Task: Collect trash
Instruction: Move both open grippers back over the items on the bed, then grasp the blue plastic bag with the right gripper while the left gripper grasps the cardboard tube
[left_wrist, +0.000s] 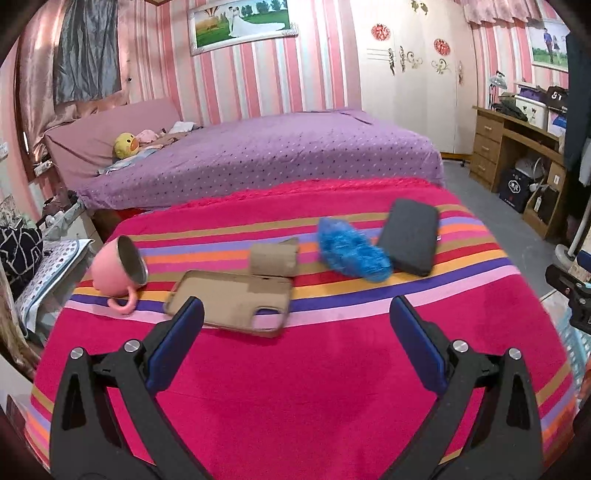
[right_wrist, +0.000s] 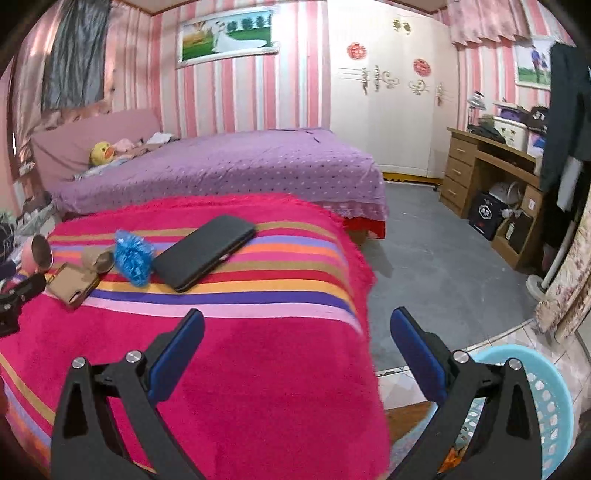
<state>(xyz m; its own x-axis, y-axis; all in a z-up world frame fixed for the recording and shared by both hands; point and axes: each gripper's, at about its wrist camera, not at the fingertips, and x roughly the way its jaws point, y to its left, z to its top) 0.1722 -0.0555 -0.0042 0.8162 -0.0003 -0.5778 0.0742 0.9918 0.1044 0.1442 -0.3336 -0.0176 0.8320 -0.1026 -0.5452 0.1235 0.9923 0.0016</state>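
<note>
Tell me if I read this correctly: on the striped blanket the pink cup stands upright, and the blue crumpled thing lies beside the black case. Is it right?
Not quite. The pink cup is not upright: it lies tipped on its side on the striped blanket, its open mouth facing the camera, as the left wrist view shows. The rest holds: the blue crumpled thing does lie beside the black case.

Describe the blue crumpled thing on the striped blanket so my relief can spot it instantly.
Start at the pink striped blanket in front of the purple bed. In the row of items on its stripes, find the bright blue crinkled plastic wad between the cardboard tube and the flat black case. It's the only blue, soft item.
</note>
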